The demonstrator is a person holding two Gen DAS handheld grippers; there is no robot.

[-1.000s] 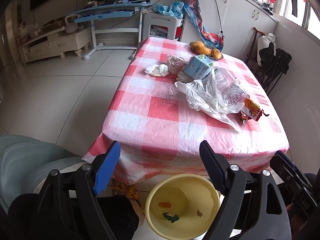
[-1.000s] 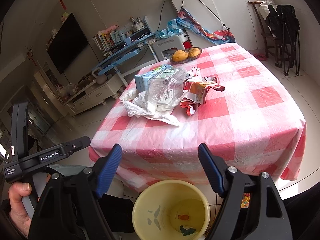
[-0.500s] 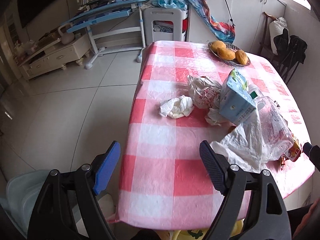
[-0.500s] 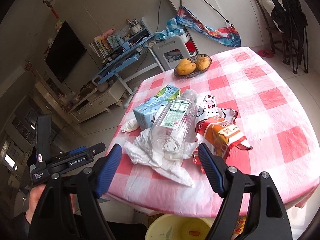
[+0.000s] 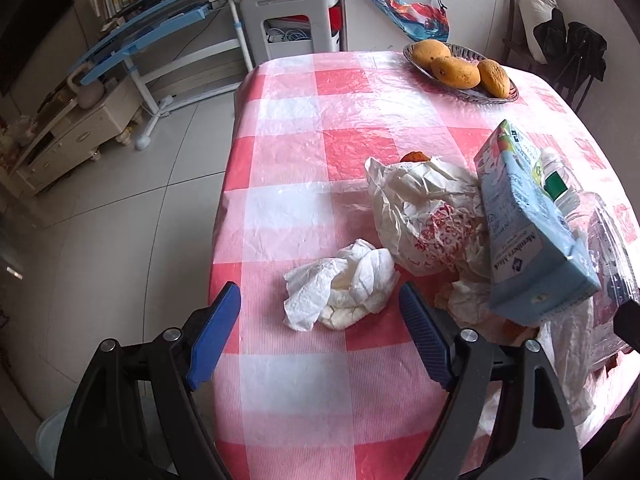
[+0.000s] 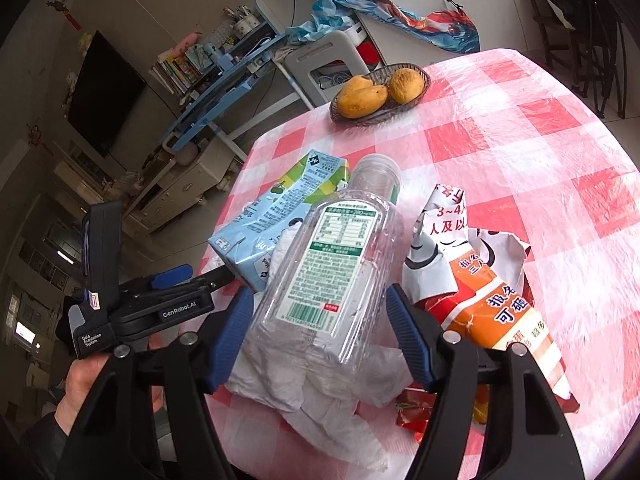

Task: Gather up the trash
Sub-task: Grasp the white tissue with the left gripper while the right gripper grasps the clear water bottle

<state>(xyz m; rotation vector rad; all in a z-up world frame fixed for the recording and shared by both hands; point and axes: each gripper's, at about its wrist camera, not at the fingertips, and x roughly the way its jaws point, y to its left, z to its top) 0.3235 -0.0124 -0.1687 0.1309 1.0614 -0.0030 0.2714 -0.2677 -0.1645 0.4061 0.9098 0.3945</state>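
Note:
My left gripper [image 5: 320,334] is open, its fingers on either side of a crumpled white tissue [image 5: 340,290] on the red-checked tablecloth [image 5: 320,168]. Right of the tissue lie a crumpled white wrapper with red print [image 5: 424,216] and a light blue drink carton [image 5: 528,232]. My right gripper [image 6: 320,338] is open around the base of a clear plastic bottle [image 6: 332,264], which lies on a white plastic bag [image 6: 320,400]. An orange and white snack packet [image 6: 476,280] lies to the bottle's right. The blue carton [image 6: 280,216] lies to the bottle's left. The left gripper's body [image 6: 140,304] shows there too.
A basket of three yellow-orange fruits [image 5: 460,68] stands at the table's far right and shows in the right wrist view [image 6: 378,92]. A white stool [image 5: 296,28] and a blue desk [image 5: 160,28] stand beyond the table. The table's left edge drops to tiled floor [image 5: 120,220].
Both grippers have moved up from the yellow bin below the table edge and forward over the tabletop. The left now brackets the tissue and the right brackets the bottle.

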